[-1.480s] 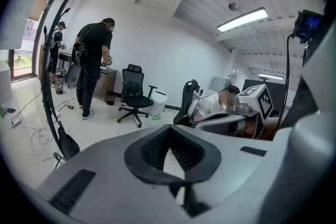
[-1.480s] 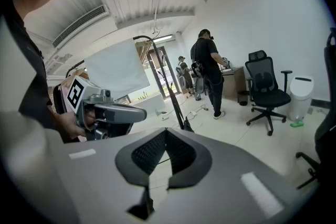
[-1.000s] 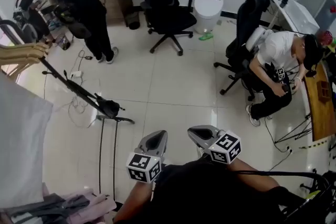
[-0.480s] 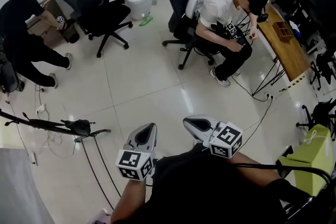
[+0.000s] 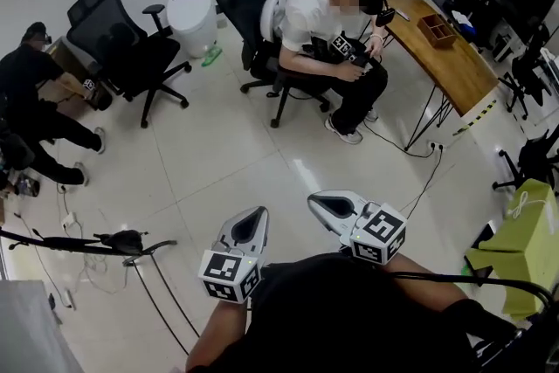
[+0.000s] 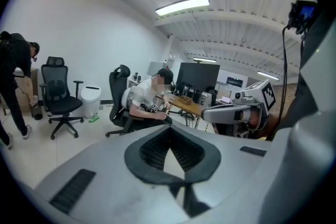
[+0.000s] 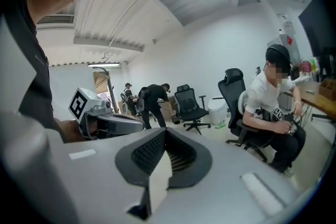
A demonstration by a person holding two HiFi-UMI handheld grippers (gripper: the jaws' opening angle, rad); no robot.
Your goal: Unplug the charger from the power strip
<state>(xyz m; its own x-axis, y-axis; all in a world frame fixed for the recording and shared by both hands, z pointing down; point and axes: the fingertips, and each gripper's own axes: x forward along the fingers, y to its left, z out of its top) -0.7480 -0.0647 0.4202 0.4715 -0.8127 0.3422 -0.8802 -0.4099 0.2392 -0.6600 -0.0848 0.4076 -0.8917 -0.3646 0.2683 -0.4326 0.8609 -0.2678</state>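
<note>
No charger or power strip can be picked out for certain in any view. A small white block (image 5: 68, 221) lies among loose cables on the floor at the far left, too small to identify. My left gripper (image 5: 252, 221) and right gripper (image 5: 330, 205) are held side by side close to my body, pointing out over the tiled floor. In the left gripper view the left gripper (image 6: 169, 137) has its jaws together with nothing between them. In the right gripper view the right gripper (image 7: 165, 136) looks the same, shut and empty.
A person in a white shirt (image 5: 327, 17) sits on a black chair beside a wooden desk (image 5: 447, 61). Another black office chair (image 5: 122, 48) and a white bin (image 5: 192, 13) stand at the back left. A black stand (image 5: 122, 240) lies on the floor. A green bag (image 5: 524, 249) sits at right.
The head view has swung round: the seated person moved from the right edge to the upper middle, and the standing person slid off to the left. Both grippers stay shut near my body.
</note>
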